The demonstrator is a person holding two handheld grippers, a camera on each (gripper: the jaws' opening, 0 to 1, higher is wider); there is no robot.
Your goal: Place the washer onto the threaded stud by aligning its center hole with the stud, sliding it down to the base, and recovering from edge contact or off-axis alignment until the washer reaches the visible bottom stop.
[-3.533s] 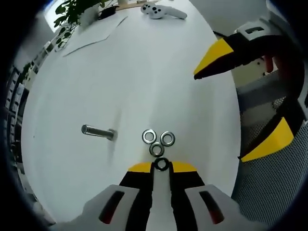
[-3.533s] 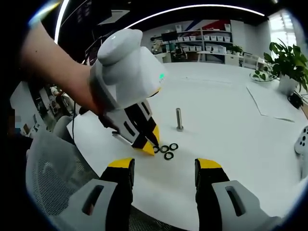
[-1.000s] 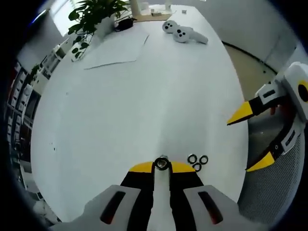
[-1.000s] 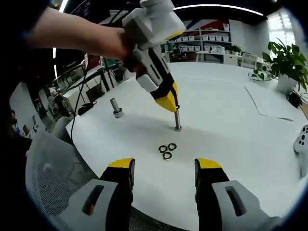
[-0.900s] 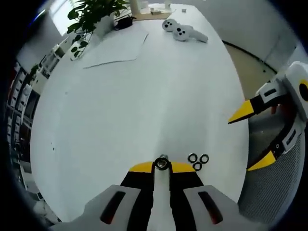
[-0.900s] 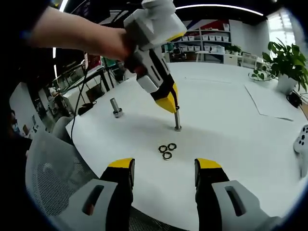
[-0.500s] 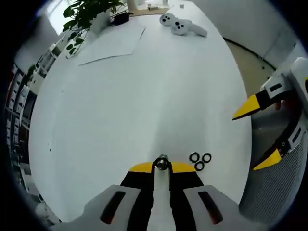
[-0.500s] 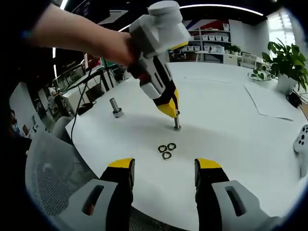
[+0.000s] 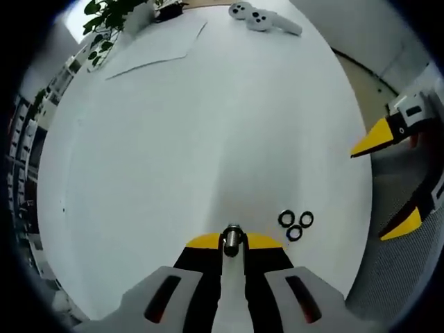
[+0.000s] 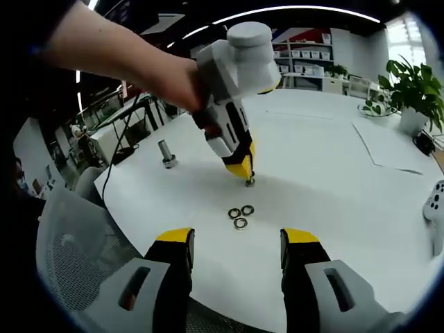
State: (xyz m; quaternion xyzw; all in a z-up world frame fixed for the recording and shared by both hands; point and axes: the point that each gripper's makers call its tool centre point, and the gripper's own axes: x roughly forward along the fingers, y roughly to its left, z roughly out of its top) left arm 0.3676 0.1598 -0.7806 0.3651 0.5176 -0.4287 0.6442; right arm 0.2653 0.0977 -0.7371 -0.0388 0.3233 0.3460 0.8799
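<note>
Looking along the left claw [image 9: 232,243] in the left gripper view: jaws pinched nearly together, the threaded stud [image 9: 232,238] end-on between the yellow tips. Washer itself can't be made out there, so can't tell whether the claw is clamped on it or just closed around the stud. Three spare washers [image 9: 296,225] sit in a tight cluster on the white table [image 9: 208,125], just right of the tips and apart from them. Right claw [image 9: 399,177] enters at the right edge, off the table rim, jaws spread wide. Far end of the table: sheet of paper [image 9: 156,48], two white controllers [image 9: 263,17], potted plant [image 9: 104,17].

Right gripper view: right claw [image 10: 236,246] hangs released, jaws wide apart, nothing between them, over the near table edge [image 10: 229,291]. Left claw [image 10: 241,166], held by a person's hand [image 10: 177,76], is tipped down with its yellow tips low on the stud [image 10: 250,182], near its base; the tips cover most of the stud. Spare washers [image 10: 240,216] lie between the stud and the right claw, well clear of both. A second stud [image 10: 166,154] stands upright to the left, near the table edge. Mesh chair back [image 10: 76,257] lower left; plant [image 10: 416,87] and paper [image 10: 392,142] at right.
</note>
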